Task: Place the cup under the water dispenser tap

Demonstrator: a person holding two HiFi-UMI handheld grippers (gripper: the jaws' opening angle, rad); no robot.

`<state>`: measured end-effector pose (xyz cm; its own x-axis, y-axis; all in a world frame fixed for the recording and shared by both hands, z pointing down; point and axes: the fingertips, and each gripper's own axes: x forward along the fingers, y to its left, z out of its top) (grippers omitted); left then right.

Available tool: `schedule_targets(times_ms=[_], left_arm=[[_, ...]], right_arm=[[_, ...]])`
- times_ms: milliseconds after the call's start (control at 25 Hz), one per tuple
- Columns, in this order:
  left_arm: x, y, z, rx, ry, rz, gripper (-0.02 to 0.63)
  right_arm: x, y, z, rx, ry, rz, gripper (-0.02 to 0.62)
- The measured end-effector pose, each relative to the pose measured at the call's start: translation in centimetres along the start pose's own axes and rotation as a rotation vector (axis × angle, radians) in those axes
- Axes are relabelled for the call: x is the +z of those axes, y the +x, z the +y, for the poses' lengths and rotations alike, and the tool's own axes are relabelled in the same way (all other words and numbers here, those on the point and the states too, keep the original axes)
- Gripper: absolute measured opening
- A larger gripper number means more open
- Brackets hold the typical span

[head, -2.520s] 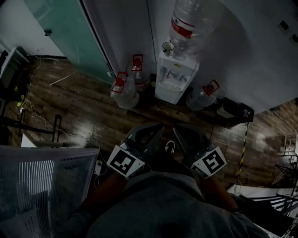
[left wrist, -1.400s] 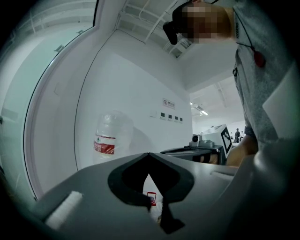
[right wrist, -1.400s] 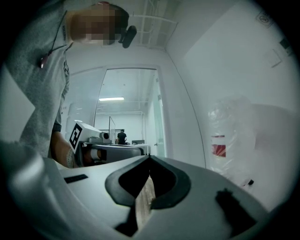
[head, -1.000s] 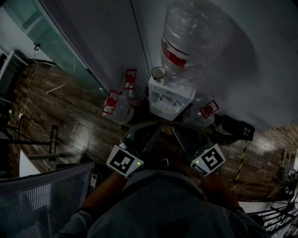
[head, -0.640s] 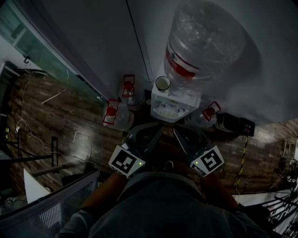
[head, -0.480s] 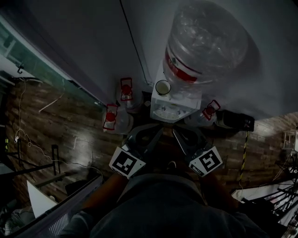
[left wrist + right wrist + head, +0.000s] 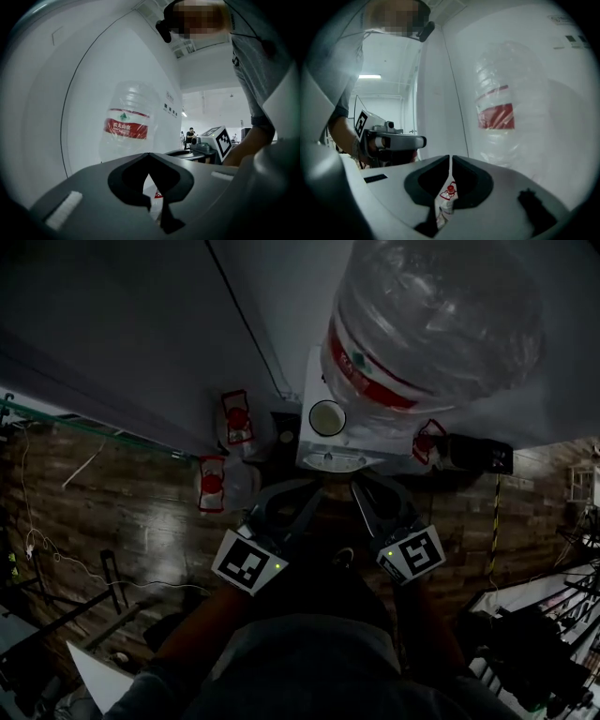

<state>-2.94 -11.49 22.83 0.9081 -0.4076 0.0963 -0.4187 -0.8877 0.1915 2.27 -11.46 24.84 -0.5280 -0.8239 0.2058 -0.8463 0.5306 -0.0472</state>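
A white cup (image 7: 327, 417) with a dark rim stands on top of the white water dispenser (image 7: 314, 454), beside the big clear bottle (image 7: 427, 324) with a red label. My left gripper (image 7: 314, 491) and right gripper (image 7: 359, 487) are side by side just in front of the dispenser, below the cup and apart from it. Both are shut with nothing between their jaws. In the left gripper view the left gripper (image 7: 149, 155) points past the bottle (image 7: 126, 124). The right gripper (image 7: 450, 158) also faces the bottle (image 7: 499, 110). The taps are hidden.
Spare water bottles with red handles stand on the wooden floor left of the dispenser (image 7: 232, 416) (image 7: 213, 486), and another stands to its right (image 7: 428, 440). A black box (image 7: 480, 456) sits by the wall at the right. A grey wall rises behind the dispenser.
The person has stepped closer, so the dispenser, cup and bottle have grown larger and nearer. Both grippers have come forward and lower toward the dispenser's front, still shut.
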Motion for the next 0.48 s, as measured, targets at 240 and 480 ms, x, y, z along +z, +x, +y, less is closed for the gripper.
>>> schedule_targets(times_ms=[240,480], left_arm=[[-3.0,2.5,3.5,0.051,-0.028,-0.003,0.008],[-7.0,4.4,5.3,0.105,-0.006,0.001,0.008]], right_arm=[[-4.0,2.5,-4.0,-0.038,0.009,0.028,0.109],[-7.3,5.0,-5.1,-0.021,-0.01,0.037,0.137]])
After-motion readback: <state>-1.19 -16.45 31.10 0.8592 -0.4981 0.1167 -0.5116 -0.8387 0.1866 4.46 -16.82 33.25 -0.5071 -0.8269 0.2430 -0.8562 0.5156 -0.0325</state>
